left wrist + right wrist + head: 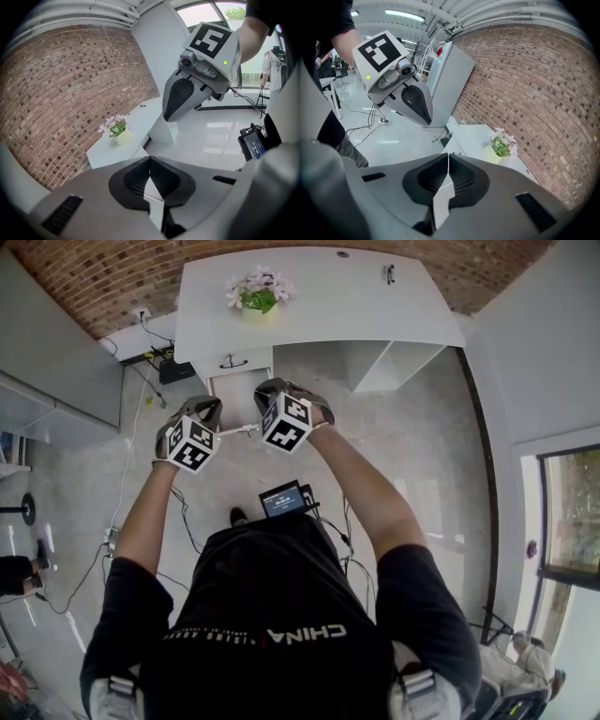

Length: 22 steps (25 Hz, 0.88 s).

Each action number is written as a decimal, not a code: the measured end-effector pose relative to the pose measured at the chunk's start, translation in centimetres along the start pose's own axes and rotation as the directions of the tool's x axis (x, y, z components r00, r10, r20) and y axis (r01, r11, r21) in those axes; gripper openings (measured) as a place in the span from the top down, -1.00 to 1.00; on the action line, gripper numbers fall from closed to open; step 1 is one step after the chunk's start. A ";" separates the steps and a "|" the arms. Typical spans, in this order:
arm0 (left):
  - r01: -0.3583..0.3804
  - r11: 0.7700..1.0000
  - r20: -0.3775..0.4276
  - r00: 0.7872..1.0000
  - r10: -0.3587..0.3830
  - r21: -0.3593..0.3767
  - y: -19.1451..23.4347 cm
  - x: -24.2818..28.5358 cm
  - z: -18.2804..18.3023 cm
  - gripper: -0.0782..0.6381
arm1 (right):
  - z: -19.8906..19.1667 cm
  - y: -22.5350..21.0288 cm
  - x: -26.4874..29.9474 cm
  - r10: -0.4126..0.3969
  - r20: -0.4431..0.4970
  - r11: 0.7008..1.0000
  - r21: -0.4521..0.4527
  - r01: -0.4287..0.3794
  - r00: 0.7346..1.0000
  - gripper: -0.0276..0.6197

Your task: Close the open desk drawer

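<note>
- The drawer (234, 360) sits at the left end of the white desk (328, 306). Its white front, with a dark handle, juts out just past the desk's front edge.
- The left gripper (214, 405) hovers just in front of the drawer and a little to its left, not touching it. Its tips aim forward and down at the drawer's side of the desk.
- The right gripper (266, 388) hangs near the drawer's right corner, slightly further forward than the left one and also clear of the front.
- In the left gripper view the ribbed pads (140, 177) meet at a single seam. The jaws are closed with nothing between them.
- In the right gripper view the pads (461, 177) are likewise pressed together along a thin line and hold nothing.
- Each gripper view shows the other gripper alongside, marker cube uppermost, so the two are side by side and close together.
- Both bare forearms reach straight out from the body. The left arm (150, 512) and the right arm (361, 484) converge towards the drawer, so the grippers are much closer together than the shoulders.
- A pot of pale flowers (258, 296) stands on the desk top directly behind the drawer, against the brick wall (112, 273).
</note>
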<state>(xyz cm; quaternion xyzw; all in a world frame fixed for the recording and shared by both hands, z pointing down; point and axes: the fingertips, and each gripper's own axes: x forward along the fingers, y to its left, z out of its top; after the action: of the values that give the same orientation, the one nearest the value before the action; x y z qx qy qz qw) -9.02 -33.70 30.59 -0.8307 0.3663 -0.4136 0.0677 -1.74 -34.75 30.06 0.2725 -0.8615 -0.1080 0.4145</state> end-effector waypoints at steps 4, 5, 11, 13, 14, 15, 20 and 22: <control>-0.005 0.999 -0.022 1.000 0.005 -0.032 -0.3 0.8 -0.3 0.75 | -1.2 -0.3 0.4 0.022 0.007 1.000 0.006 -0.022 1.000 0.86; -0.008 0.999 -0.029 1.000 0.007 -0.037 -0.4 1.0 -0.5 0.75 | -1.5 -0.3 0.5 0.028 0.010 1.000 0.005 -0.028 1.000 0.86; -0.009 0.997 -0.066 0.998 0.003 -0.078 -1.2 2.8 -2.1 0.75 | -3.7 0.5 2.6 0.067 0.010 0.998 -0.001 -0.067 0.998 0.86; 0.011 0.997 -0.070 0.997 -0.016 -0.082 -1.8 3.7 -2.9 0.75 | -4.5 0.8 3.9 0.079 -0.008 0.997 0.008 -0.079 0.997 0.86; 0.023 0.997 -0.073 0.997 -0.029 -0.079 -2.1 4.1 -3.4 0.75 | -4.9 1.1 4.5 0.083 -0.014 0.996 0.019 -0.083 0.996 0.86; 0.036 0.996 -0.077 0.996 -0.042 -0.076 -2.4 4.4 -4.0 0.75 | -5.0 1.3 5.1 0.086 -0.017 0.996 0.033 -0.085 0.996 0.86; 0.094 0.993 -0.085 0.991 -0.100 -0.077 -2.9 7.9 -8.1 0.75 | -6.5 1.9 9.4 0.076 -0.026 0.993 0.095 -0.073 0.997 0.86; 0.115 0.989 -0.089 0.988 -0.123 -0.089 -3.6 9.7 -10.3 0.75 | -8.2 2.8 11.9 0.082 -0.046 0.991 0.107 -0.077 0.996 0.86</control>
<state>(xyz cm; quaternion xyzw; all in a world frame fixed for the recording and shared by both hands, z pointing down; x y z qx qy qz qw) -10.78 -35.60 44.96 -0.8330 0.3356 -0.4398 -0.0091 -2.48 -38.76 44.14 0.2618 -0.8655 -0.0391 0.4253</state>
